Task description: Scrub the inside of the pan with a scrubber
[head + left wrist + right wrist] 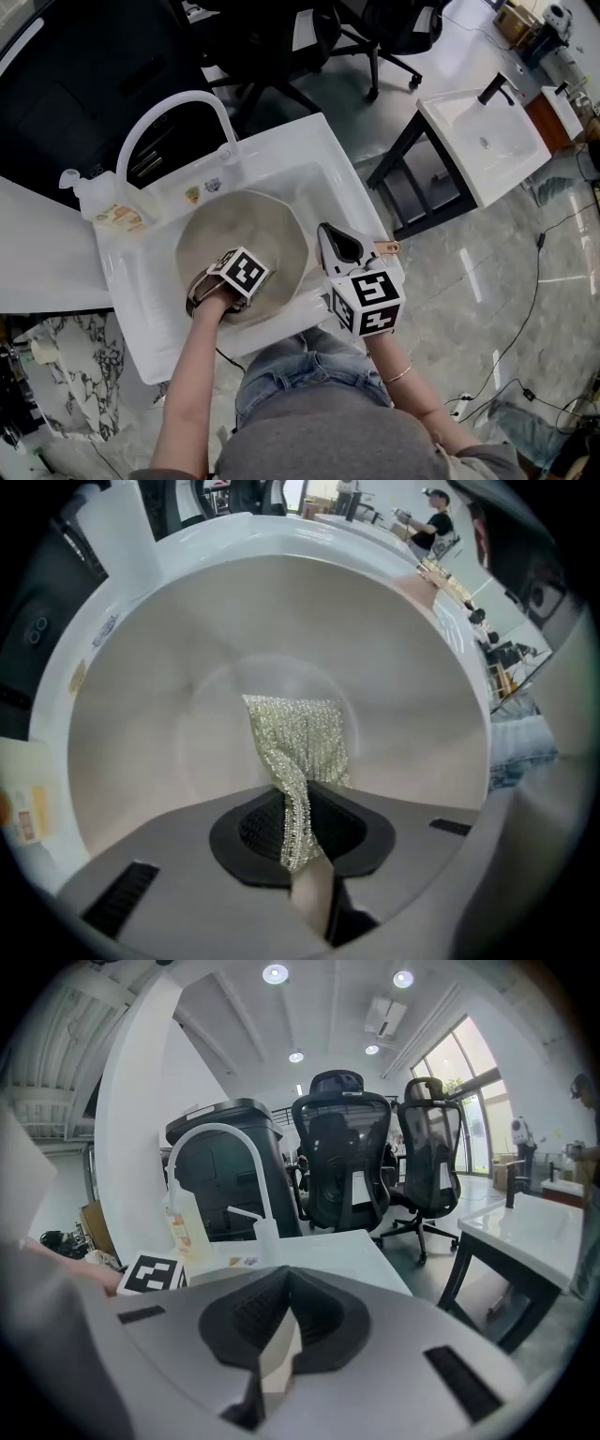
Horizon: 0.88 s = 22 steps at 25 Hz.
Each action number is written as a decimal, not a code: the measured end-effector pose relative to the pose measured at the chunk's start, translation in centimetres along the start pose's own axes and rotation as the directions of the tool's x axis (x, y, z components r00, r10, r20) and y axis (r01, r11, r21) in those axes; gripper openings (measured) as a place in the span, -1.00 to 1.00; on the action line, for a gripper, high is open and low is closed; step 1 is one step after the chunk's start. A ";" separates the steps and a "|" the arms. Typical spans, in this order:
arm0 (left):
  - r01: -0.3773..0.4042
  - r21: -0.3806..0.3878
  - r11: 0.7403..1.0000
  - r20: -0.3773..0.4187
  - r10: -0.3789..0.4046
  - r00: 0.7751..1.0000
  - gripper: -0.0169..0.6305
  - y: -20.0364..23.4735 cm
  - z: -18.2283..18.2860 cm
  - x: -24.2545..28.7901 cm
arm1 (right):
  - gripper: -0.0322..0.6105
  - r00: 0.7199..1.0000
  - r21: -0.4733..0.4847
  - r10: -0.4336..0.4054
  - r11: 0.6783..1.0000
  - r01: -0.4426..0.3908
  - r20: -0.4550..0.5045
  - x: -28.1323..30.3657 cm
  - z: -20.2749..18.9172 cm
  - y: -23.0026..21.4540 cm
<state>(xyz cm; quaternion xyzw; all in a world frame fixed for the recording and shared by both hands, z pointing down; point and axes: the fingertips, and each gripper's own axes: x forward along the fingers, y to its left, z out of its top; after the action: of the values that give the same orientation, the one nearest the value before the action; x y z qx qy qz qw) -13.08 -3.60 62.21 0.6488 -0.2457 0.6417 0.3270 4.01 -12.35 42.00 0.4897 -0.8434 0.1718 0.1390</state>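
A round pan with a beige inside and a pale rim lies in the white sink. My left gripper reaches down into the pan, its marker cube on top. In the left gripper view it is shut on a silvery mesh scrubber, whose free end lies flat on the pan's bottom. My right gripper hovers at the pan's right rim above the sink's edge. Seen in its own view, the right gripper has its jaws together and I see nothing between them.
A white arched faucet and a soap bottle stand at the sink's back left. Black office chairs and a dark bin are behind the sink. A second basin on a black frame stands to the right.
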 end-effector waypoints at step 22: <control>-0.546 0.242 0.802 -0.040 0.570 0.820 -0.75 11.5 -2.8 -4.3 | -0.87 0.997 -0.040 0.075 0.996 -0.076 -0.031 1.9 -0.4 2.9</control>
<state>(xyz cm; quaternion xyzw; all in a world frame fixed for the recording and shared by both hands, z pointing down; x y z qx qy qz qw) -23.71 -9.68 59.07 0.5428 -0.3349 0.7676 0.0629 0.60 -12.33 42.67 0.4519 -0.8625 0.1666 0.1551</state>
